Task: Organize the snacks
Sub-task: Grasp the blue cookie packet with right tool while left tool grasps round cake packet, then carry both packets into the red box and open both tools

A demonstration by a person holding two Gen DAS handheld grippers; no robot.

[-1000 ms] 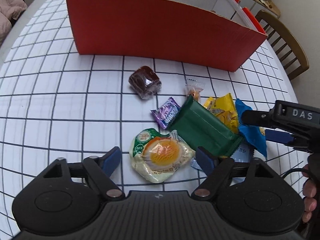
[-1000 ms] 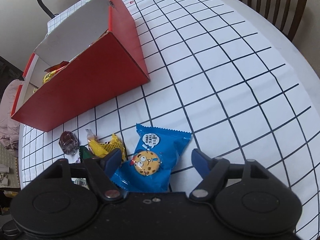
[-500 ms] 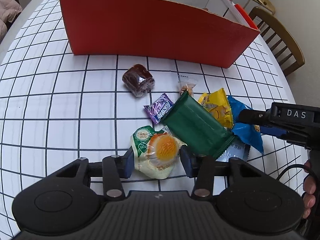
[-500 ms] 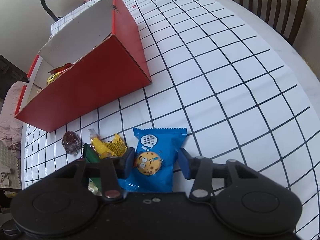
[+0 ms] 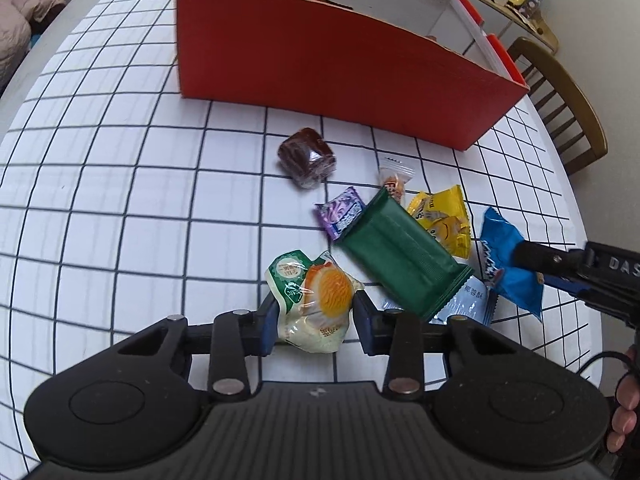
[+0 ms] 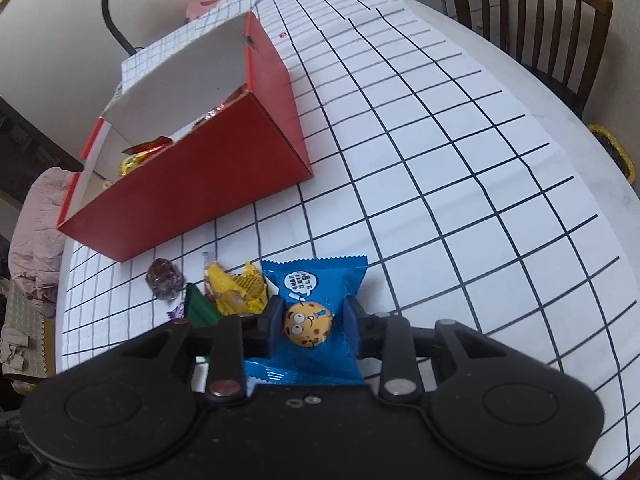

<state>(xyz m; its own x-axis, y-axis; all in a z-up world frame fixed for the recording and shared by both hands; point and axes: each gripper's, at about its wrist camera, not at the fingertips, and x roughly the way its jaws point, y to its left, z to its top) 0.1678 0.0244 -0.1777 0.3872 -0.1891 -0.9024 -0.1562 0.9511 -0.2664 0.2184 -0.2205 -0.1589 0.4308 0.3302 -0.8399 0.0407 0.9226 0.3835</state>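
On the round table [image 5: 120, 184], under a white cloth ruled with a dark grid, the loose snacks lie in a cluster in front of a long red box [image 5: 328, 68] that stands open-topped toward the far edge. At the left of the cluster, the left gripper [image 5: 314, 320] points steeply down, its jaws closing on a pale packet printed with a halved egg [image 5: 316, 304]; both blue pads press the packet's sides. Beyond it, nearer the box, sits a dark brown wrapped cake [image 5: 307, 158], apart from the rest. Next come a small purple packet [image 5: 340, 212] and a tiny clear-wrapped sweet [image 5: 394, 178], then a long green pack [image 5: 400, 260] lying slantwise over a pale blue sachet [image 5: 468, 300], with a yellow packet [image 5: 440, 220] touching its far side. Farthest right, the right gripper [image 6: 314, 324] is closing on a blue cookie packet [image 6: 316, 292], the pads squeezing it either side of the cartoon cookie. Inside the red box a few gold and red wrappers show above the wall. A wooden chair [image 6: 532, 12] stands past the table's right edge.
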